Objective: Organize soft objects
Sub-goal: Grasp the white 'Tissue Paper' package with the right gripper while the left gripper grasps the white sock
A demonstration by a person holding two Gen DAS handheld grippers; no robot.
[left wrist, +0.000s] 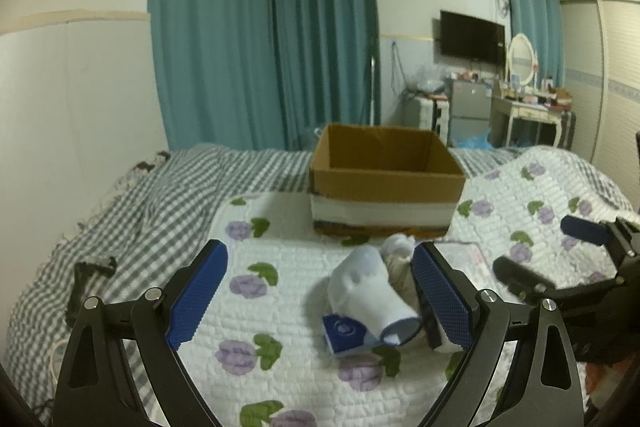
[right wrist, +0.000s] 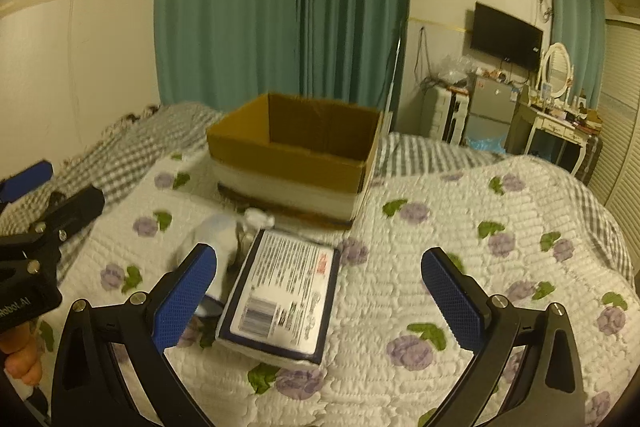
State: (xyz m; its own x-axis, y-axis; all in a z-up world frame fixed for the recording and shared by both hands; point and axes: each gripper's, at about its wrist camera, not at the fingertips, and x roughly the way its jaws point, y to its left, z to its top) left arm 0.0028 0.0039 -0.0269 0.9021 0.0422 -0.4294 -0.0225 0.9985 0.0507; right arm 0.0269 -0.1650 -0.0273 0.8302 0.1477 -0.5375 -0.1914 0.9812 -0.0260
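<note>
Home bedrm, quilted bed (left wrist: 304, 291), teal curtains (left wrist: 260, 27), wall TV (left wrist: 472, 39), vanity w/ mirror (left wrist: 522, 61)

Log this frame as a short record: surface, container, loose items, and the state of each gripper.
surface: floral quilt over a checked bedspread
container: open cardboard box on the quilt, nothing visible inside
loose items: white sock and flat printed pack, in front of the box
left gripper: open, sock between its fingers, not gripped
right gripper: open, above the pack
</note>
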